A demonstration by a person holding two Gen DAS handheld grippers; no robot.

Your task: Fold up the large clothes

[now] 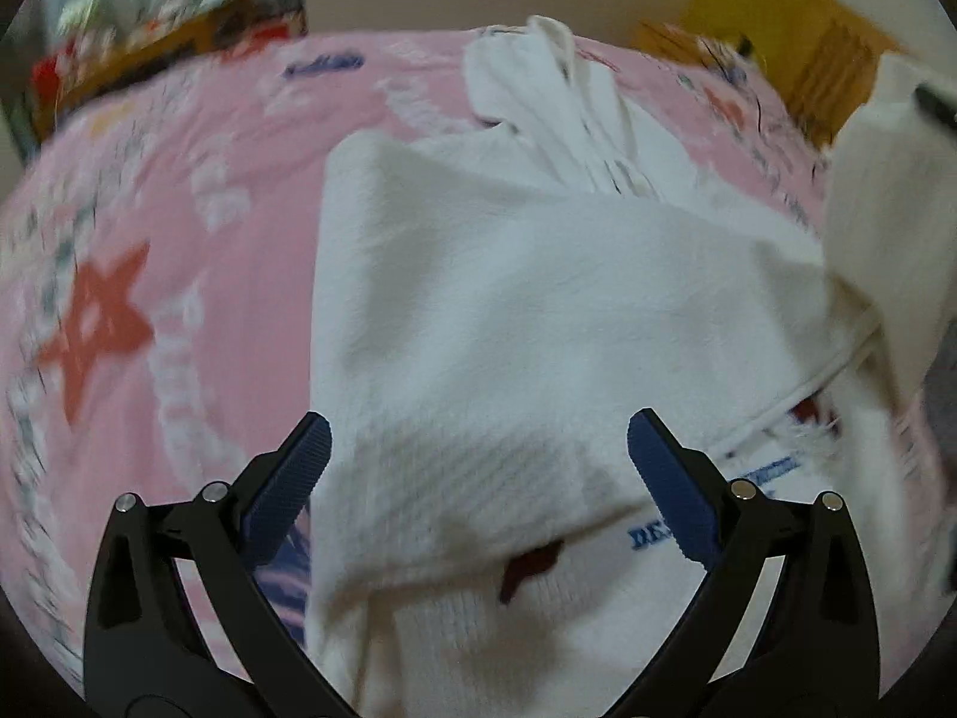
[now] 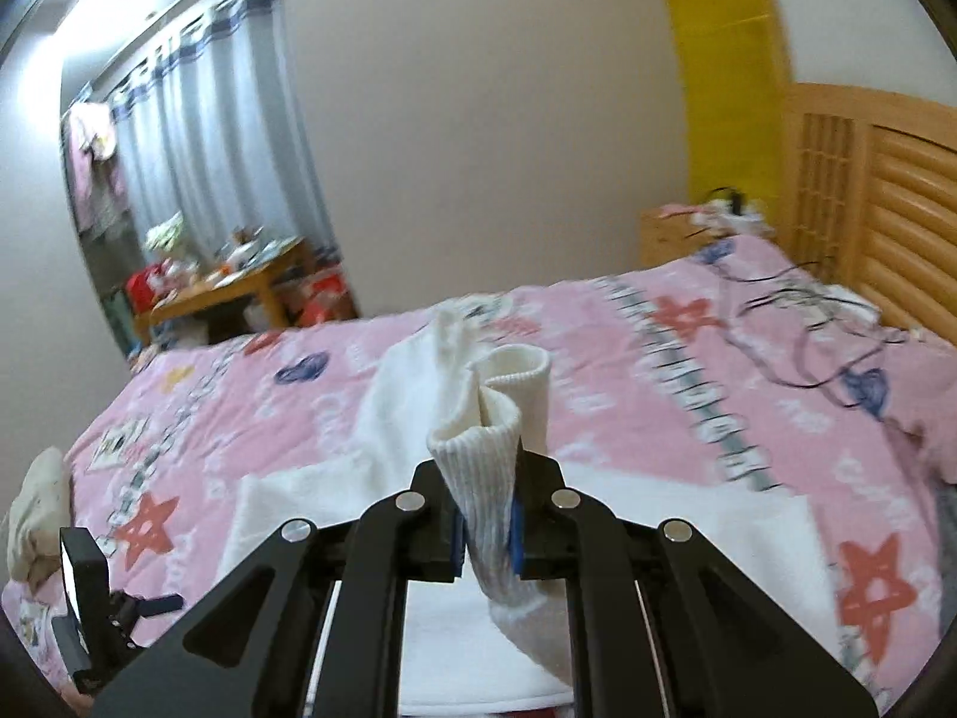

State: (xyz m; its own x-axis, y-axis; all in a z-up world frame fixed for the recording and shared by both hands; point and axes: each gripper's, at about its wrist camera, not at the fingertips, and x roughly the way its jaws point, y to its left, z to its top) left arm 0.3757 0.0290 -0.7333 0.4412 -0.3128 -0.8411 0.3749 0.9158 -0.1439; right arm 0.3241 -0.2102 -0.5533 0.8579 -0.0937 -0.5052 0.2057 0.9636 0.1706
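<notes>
- Right wrist view: right gripper (image 2: 485, 529) fingers nearly closed, blue pads pinching a ribbed white cuff (image 2: 478, 466). The cuff stands up out of the fingers and curls over at the top.
- Same cloth trails forward and down from the pinch onto the white sweater (image 2: 688, 514) spread on the bed just under the fingers.
- Left wrist view: left gripper (image 1: 478, 478) fingers (image 1: 293, 478) spread wide, nothing clamped. The sweater lies between and below the tips; contact can't be confirmed.
- White sweater body fills the centre of that view, folded over itself, with blue lettering (image 1: 649, 537) and a dark red patch (image 1: 526, 568) showing near the lower edge.
- Raised white sleeve (image 1: 885, 227) at the right edge of the left view, lifted clear of the bed.
- Sweater sits on a pink bedspread (image 1: 179, 191) printed with red stars.
- Further out: wooden headboard (image 2: 885, 203) on the right, black cable (image 2: 801, 329) loose on the bedspread near it, yellow wall strip (image 2: 724, 60), cluttered wooden surface (image 2: 239, 287), grey curtains (image 2: 197, 113) at back left.
- Both views motion-blurred.
</notes>
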